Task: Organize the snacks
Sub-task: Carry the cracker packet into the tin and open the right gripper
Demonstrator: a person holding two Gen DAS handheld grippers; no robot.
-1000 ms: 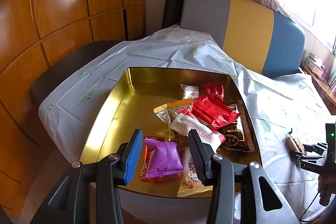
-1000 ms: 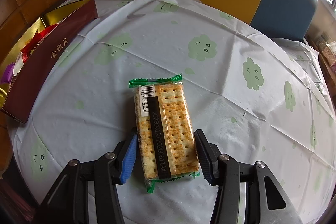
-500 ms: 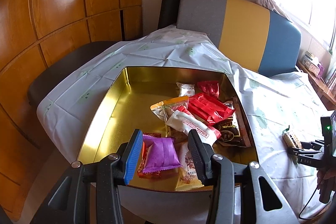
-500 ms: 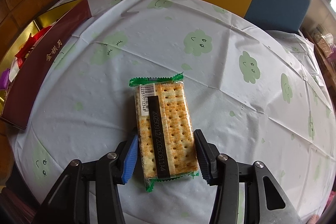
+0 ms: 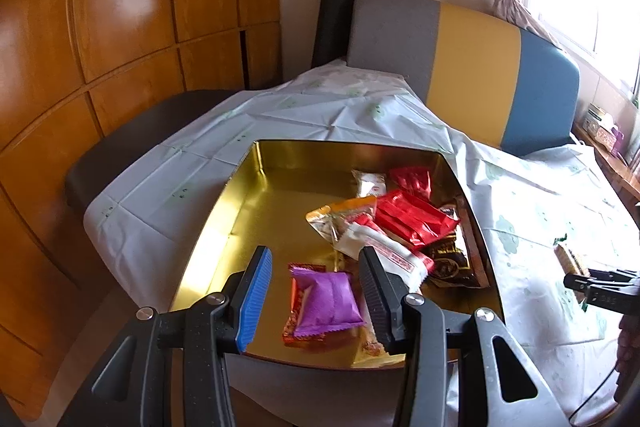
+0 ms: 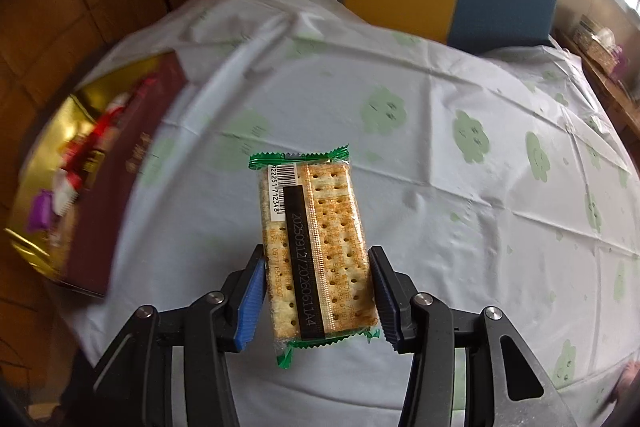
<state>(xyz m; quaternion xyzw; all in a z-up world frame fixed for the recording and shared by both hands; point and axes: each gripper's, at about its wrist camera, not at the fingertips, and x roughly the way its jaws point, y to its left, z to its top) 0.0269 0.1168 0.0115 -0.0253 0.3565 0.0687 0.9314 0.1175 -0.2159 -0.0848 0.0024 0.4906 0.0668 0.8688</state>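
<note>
My right gripper (image 6: 316, 297) is shut on a clear, green-edged cracker packet (image 6: 316, 243) and holds it lifted above the tablecloth. The packet also shows at the right edge of the left wrist view (image 5: 570, 261). My left gripper (image 5: 314, 297) is open and empty, hovering above the near end of the gold tin box (image 5: 256, 211). A purple packet (image 5: 326, 301) lies in the box below its jaws, with red packets (image 5: 412, 217) and a white one (image 5: 380, 247) further in. The box shows blurred at the left of the right wrist view (image 6: 80, 107).
The box's dark red side wall (image 6: 120, 187) faces the right gripper. A white tablecloth with green flower prints (image 6: 440, 155) covers the round table. A grey, yellow and blue chair back (image 5: 460, 67) stands behind the table. Wooden panels (image 5: 100, 27) are to the left.
The right gripper has lifted the cracker packet off the tablecloth and swung toward the box. The left gripper has drawn back slightly from the box, still open.
</note>
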